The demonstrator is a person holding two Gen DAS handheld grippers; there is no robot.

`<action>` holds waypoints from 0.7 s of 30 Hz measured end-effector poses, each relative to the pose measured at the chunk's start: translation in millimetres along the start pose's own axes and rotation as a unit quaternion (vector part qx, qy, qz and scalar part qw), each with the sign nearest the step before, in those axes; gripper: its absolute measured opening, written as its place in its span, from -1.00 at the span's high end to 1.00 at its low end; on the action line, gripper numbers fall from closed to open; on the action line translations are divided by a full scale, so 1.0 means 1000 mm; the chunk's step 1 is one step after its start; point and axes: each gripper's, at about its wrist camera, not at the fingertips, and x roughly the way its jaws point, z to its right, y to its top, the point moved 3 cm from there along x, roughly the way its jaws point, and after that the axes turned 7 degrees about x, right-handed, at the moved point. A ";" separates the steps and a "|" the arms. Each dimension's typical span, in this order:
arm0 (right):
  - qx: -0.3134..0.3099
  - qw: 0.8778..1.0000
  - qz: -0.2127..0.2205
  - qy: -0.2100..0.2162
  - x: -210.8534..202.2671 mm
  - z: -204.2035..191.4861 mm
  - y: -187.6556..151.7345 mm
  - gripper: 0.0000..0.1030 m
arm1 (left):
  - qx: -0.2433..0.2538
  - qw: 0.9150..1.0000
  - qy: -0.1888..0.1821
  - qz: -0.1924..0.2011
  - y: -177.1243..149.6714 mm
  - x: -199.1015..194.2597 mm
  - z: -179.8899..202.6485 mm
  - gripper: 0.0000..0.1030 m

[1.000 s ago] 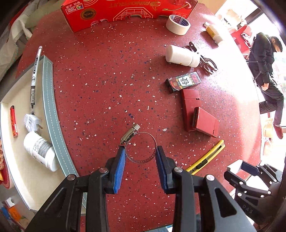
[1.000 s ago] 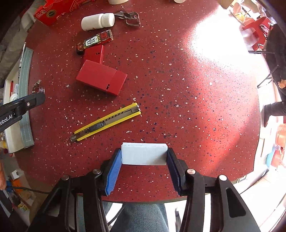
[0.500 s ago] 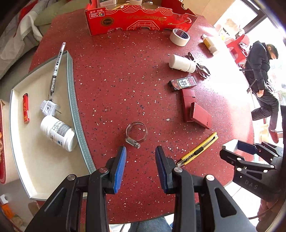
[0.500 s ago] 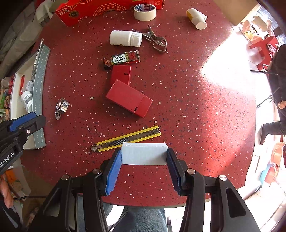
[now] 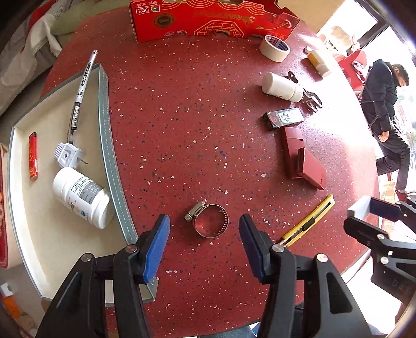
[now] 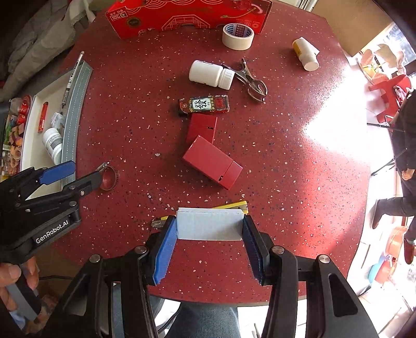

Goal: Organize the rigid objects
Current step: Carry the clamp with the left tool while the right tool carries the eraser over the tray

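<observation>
A metal hose clamp [image 5: 210, 220] lies on the red speckled table, just ahead of and between the fingers of my left gripper [image 5: 204, 235], which is open and empty. It also shows in the right wrist view [image 6: 108, 176]. My right gripper [image 6: 208, 235] is shut on a white rectangular block [image 6: 209, 224] and holds it above the table's near edge. The right gripper with the block shows at the right of the left wrist view [image 5: 364, 208]. A white tray [image 5: 31, 221] at the left holds a pen [image 5: 81, 91], a red lighter [image 5: 33, 156], a white plug [image 5: 67, 155] and a white bottle [image 5: 80, 197].
On the table lie a yellow utility knife [image 5: 308, 221], two red boxes [image 6: 212, 161], a patterned lighter [image 6: 204, 104], a white bottle [image 6: 210, 75], a metal clip [image 6: 251, 80], a tape roll [image 6: 238, 36], a small tube [image 6: 305, 53] and a red carton [image 6: 187, 15]. A person stands at the right.
The left gripper has opened wider and come closer to the hose clamp, which now lies between its fingers. The right gripper has pulled back and up, still holding the white block.
</observation>
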 end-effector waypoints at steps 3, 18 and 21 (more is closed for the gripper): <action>0.012 1.000 -0.001 -0.002 0.009 0.016 -0.011 0.00 | 0.010 1.000 0.003 -0.026 0.002 0.024 0.006 -0.24; 0.004 1.000 0.015 0.008 0.000 0.010 -0.003 0.00 | 0.022 0.999 0.019 -0.019 -0.014 0.007 0.000 0.07; -0.009 1.000 0.023 0.014 -0.005 0.000 0.003 0.00 | -0.004 1.000 0.005 0.002 -0.018 -0.015 -0.011 0.07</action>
